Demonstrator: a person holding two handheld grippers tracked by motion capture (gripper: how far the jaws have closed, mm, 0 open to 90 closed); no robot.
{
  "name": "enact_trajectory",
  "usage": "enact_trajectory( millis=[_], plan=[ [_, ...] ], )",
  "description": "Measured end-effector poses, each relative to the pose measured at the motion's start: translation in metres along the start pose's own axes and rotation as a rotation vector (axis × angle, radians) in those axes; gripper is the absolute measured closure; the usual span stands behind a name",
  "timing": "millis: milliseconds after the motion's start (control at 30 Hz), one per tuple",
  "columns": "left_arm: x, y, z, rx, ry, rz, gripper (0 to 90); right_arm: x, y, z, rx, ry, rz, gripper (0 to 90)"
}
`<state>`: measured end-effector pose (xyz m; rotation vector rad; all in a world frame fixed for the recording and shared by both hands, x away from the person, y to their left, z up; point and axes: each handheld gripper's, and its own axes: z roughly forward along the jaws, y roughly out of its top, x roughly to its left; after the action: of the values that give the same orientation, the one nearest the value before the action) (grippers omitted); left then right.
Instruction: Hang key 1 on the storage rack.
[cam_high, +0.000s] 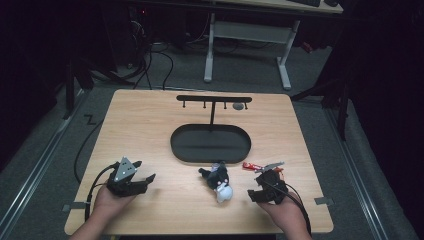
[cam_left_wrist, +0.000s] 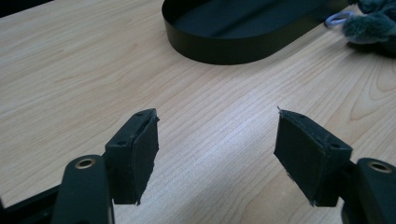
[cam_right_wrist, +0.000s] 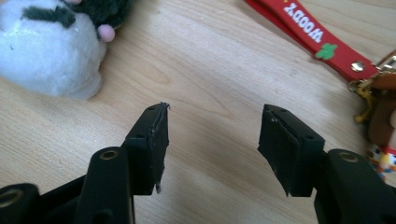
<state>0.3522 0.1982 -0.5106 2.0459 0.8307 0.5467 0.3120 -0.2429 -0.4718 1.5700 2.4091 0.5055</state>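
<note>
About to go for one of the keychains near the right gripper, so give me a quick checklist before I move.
1. Right gripper open, nothing between its jaws: ok.
2. Left gripper open and holding nothing: ok.
3. Plush keychain lying free on the table, apart from the tray: ok.
4. Red-strap keychain loose on the table, beside the right gripper: ok.
5. Black oval tray holds nothing inside: ok.
6. Hooks on the stand's bar all free: cannot tell, something small hangs near its right end.

High view looks down on the table (cam_high: 150, 120); both gripper views skim it closely, sharing the plush toy (cam_right_wrist: 46, 51).
</note>
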Motion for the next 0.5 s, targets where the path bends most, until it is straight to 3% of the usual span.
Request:
enact_trajectory(
  millis=[133, 367, 500],
  plan=[
    [-0.002, 0.000, 0.002, 0.006, -0.005, 0.007, 30.5, -0.005, -0.002, -0.002, -0.013, 0.013, 0.021, 44.6],
    [-0.004, 0.002, 0.003, 0.010, -0.010, 0.014, 30.6, -0.017, -0.007, -0.002, 0.014, 0.014, 0.030, 45.0],
    [-0.004, 0.001, 0.002, 0.010, -0.011, 0.016, 30.5, -0.031, -0.009, -0.007, 0.017, 0.010, 0.055, 44.7]
  ],
)
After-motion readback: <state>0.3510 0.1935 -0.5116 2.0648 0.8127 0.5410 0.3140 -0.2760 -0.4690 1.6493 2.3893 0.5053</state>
